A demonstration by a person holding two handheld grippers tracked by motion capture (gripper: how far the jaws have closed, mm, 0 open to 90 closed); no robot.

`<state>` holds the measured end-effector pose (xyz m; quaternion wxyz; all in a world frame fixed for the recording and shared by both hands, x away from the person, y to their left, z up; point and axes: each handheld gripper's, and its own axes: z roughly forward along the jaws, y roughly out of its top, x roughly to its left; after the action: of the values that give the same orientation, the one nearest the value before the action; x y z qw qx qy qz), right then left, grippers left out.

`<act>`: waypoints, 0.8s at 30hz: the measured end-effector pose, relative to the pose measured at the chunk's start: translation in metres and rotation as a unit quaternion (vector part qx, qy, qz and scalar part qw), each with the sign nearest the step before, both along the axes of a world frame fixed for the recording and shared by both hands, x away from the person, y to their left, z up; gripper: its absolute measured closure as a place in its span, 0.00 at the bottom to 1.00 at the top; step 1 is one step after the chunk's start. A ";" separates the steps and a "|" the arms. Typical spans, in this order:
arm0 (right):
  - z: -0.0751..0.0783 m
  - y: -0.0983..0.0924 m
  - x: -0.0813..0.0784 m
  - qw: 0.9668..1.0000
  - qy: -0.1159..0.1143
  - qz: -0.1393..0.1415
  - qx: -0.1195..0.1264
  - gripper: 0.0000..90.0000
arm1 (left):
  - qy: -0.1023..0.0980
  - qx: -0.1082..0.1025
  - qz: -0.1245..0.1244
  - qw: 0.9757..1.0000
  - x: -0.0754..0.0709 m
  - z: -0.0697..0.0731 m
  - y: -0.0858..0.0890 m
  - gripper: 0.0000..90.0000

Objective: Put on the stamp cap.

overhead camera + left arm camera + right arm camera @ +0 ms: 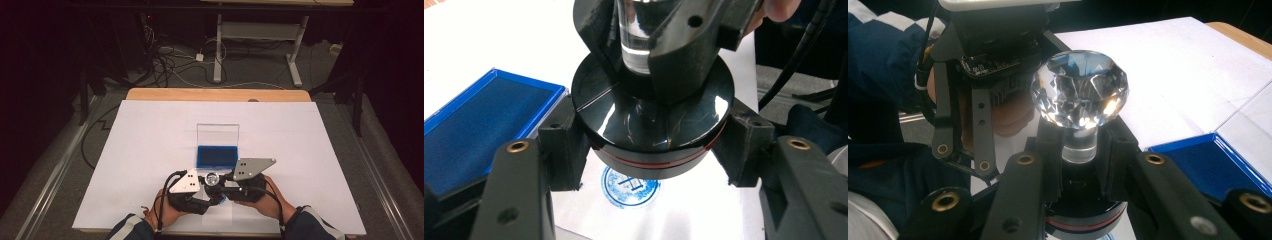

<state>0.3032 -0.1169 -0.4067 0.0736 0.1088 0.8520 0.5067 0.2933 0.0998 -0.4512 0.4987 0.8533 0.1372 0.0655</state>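
Note:
A stamp with a faceted crystal knob (pixel 1079 87), a clear stem (pixel 1079 148) and a round black base (pixel 654 125) with a red line hangs a little above the white paper. My left gripper (pixel 651 150) is shut on the black base from both sides. My right gripper (pixel 1079 157) is shut on the clear stem just under the knob. A round blue print (pixel 630 186) lies on the paper right below the base. In the high view both grippers meet at the stamp (pixel 211 178), the left gripper (pixel 201 188) on its left and the right gripper (pixel 226 184) on its right.
A blue ink pad (pixel 216 156) in a case with an upright clear lid (pixel 217 134) sits just beyond the stamp. The white sheet (pixel 150 150) covers most of the wooden table (pixel 215 94). Cables and a desk frame stand on the floor behind.

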 end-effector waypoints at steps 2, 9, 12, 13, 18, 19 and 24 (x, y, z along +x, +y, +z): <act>0.000 0.001 -0.001 1.000 -0.003 -0.001 -0.002 0.83 | -0.002 0.006 -0.001 1.000 0.000 0.000 0.000 0.40; -0.001 0.001 0.000 1.000 -0.004 -0.002 -0.007 0.83 | -0.006 0.004 -0.002 1.000 0.001 -0.001 0.000 0.40; 0.000 0.001 -0.001 1.000 -0.005 -0.002 -0.005 0.83 | -0.013 0.004 -0.001 1.000 0.000 -0.002 0.000 0.40; 0.000 0.001 -0.001 1.000 -0.005 -0.003 -0.006 0.83 | -0.015 0.005 0.000 1.000 0.000 -0.002 -0.001 0.40; 0.001 -0.001 -0.001 1.000 -0.012 -0.010 -0.001 0.83 | -0.028 0.007 0.017 0.999 -0.001 -0.001 0.000 0.35; 0.002 -0.002 -0.001 1.000 -0.016 -0.012 -0.001 0.83 | -0.027 0.009 0.021 0.999 -0.001 -0.001 0.001 0.32; 0.007 -0.007 0.000 0.999 -0.026 -0.018 0.006 0.83 | -0.033 0.011 0.030 0.999 0.000 -0.001 0.004 0.28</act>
<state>0.3031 -0.1239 -0.4001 0.1040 0.1116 0.8445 0.5134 0.2931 0.1037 -0.4526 0.4911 0.8518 0.1456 0.1096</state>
